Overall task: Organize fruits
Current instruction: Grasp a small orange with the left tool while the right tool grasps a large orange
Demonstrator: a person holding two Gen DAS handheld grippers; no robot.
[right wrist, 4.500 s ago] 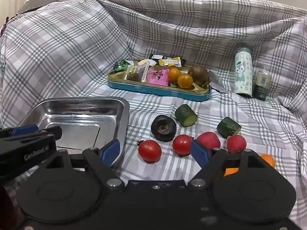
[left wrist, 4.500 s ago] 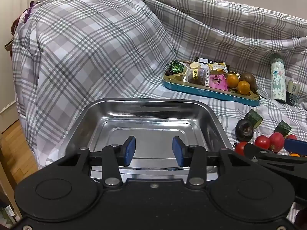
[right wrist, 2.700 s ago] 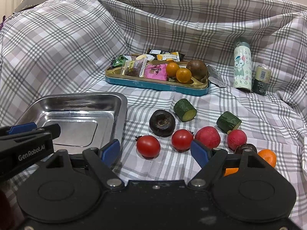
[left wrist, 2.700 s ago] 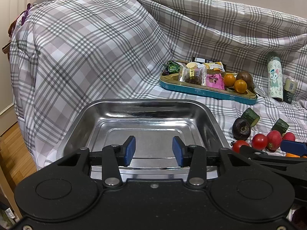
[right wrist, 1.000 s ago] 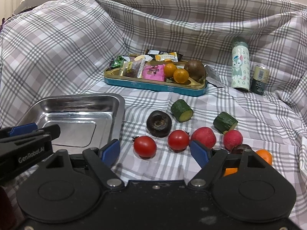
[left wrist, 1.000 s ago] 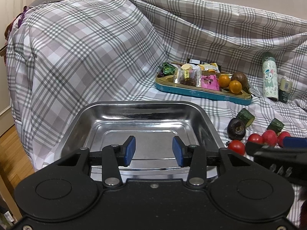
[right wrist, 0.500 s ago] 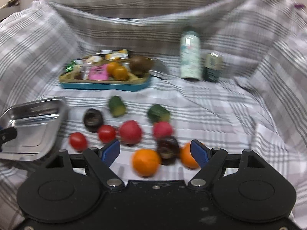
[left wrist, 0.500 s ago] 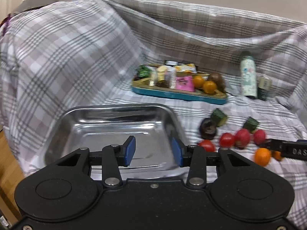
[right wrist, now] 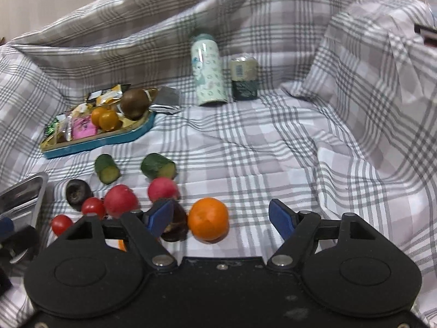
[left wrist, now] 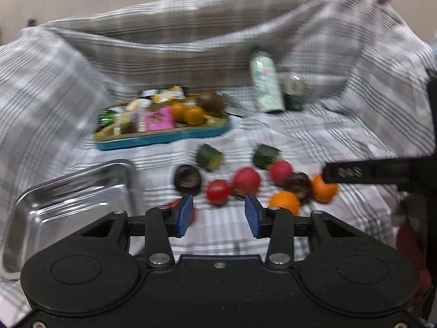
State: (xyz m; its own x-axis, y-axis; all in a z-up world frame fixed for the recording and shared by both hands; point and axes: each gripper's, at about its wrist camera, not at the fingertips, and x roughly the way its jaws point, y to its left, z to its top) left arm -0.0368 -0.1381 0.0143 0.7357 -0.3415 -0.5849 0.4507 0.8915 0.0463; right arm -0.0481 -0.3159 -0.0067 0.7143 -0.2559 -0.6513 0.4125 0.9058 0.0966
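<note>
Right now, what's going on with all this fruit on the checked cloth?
A person holds tongs in each hand over loose fruit on the cloth. The right tongs are closing around an orange, not yet gripping it. The left tongs are open and hold nothing. The steel tray is empty as far as visible.

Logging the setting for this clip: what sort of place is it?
Probably a home room, with a sofa or similar furniture draped in a plaid sheet. On it sit a blue snack tray, a cartoon-print bottle and loose fruit such as an orange.
</note>
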